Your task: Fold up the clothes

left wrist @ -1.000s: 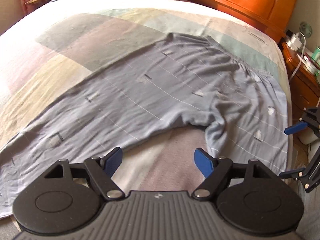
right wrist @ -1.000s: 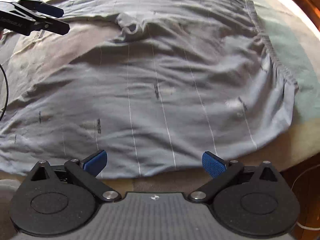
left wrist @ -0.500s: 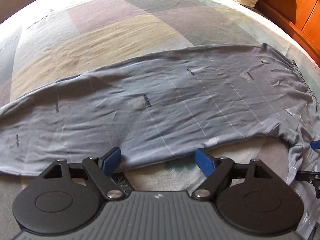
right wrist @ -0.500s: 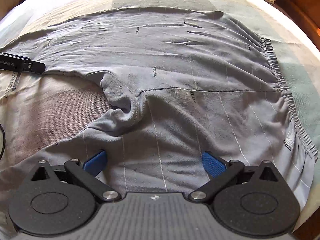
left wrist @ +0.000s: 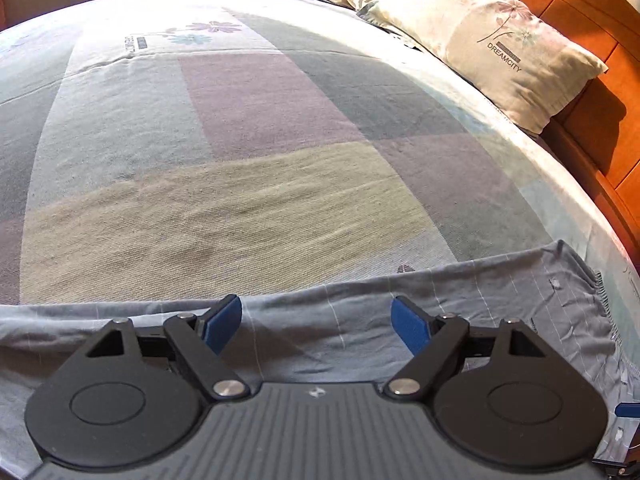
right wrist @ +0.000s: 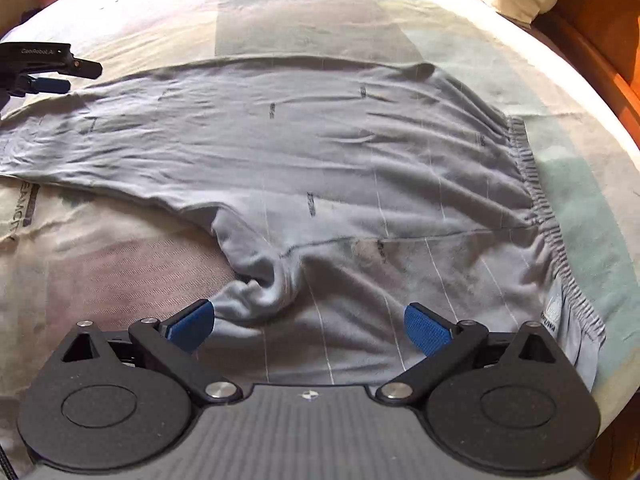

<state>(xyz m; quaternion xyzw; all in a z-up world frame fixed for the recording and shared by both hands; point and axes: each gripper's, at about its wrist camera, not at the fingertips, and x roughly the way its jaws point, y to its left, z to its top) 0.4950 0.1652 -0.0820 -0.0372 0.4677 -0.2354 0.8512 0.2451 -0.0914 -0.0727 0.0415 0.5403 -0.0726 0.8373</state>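
Note:
Grey-blue trousers with thin white stripes lie spread flat on the bed, elastic waistband to the right, crotch bunched near the front. My right gripper is open and empty just above the near leg, by the crotch. My left gripper is open and empty over the far leg, near its far edge; it also shows at the upper left of the right wrist view. The waistband end shows at the right of the left wrist view.
The bed has a patchwork cover in grey, mauve and tan squares. A floral pillow lies at the head, against an orange wooden headboard. The bed's edge runs along the right.
My left gripper has swung forward across the far leg toward its far edge, so the view now shows mostly bare bed cover. My right gripper has moved forward over the near leg to the crotch.

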